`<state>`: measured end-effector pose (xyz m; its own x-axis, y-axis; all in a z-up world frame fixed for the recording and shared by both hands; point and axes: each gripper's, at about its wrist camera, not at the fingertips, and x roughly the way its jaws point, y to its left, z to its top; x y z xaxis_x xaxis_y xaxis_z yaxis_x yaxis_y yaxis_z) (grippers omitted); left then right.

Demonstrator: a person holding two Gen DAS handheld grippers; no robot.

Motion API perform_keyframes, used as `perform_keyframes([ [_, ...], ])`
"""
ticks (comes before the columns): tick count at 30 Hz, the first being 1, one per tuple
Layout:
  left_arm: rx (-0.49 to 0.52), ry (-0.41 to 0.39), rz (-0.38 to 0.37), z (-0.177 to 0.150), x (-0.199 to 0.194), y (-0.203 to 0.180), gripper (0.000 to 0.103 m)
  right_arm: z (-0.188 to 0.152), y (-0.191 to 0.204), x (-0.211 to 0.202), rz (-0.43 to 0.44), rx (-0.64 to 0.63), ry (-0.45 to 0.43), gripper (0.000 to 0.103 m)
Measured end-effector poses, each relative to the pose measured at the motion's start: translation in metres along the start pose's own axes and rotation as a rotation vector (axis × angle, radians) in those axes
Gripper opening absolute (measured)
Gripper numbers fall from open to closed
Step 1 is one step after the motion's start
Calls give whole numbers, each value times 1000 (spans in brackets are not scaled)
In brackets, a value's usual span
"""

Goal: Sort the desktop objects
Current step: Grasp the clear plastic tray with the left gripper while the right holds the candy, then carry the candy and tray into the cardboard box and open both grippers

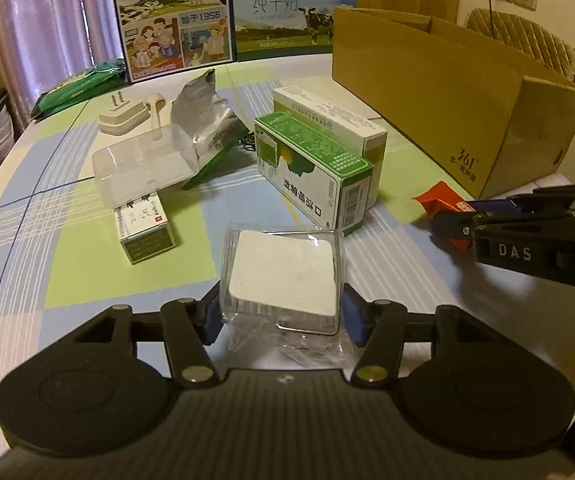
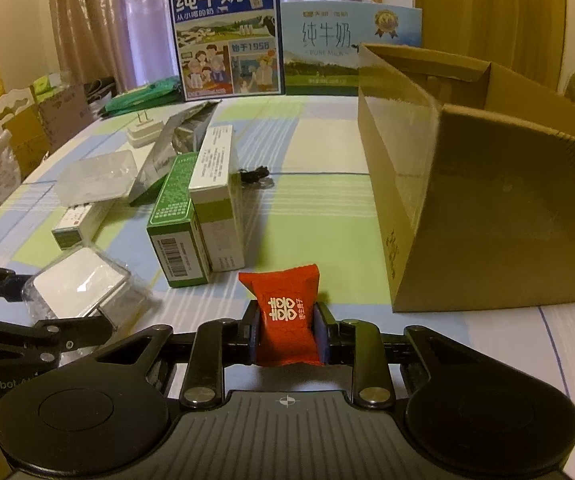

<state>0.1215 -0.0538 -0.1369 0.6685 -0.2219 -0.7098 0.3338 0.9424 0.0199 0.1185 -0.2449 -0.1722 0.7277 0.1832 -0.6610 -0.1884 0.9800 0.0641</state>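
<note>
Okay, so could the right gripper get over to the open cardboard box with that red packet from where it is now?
Probably yes. The right gripper is shut on the red packet, and the cardboard box sits just ahead to its right with its top open. Only bare tablecloth lies between them; the green boxes stand off to the left.

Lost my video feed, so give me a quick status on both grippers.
Left gripper shut on clear plastic case. Right gripper shut on red candy packet. Cardboard box open, ahead right; path clear.
</note>
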Motion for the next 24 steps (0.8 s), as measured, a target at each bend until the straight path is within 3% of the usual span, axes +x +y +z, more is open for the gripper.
perform_keyframes([
  [9,-24,-47,23,12,-26,-5,53,5,0,-23,23,1,-46,24],
  [15,-52,-82,14,34,-48,-17,53,29,-8,-67,32,17,-134,24],
  [24,-1,-192,-106,108,-65,-75,53,91,-77,-114,-102,55,-230,24],
])
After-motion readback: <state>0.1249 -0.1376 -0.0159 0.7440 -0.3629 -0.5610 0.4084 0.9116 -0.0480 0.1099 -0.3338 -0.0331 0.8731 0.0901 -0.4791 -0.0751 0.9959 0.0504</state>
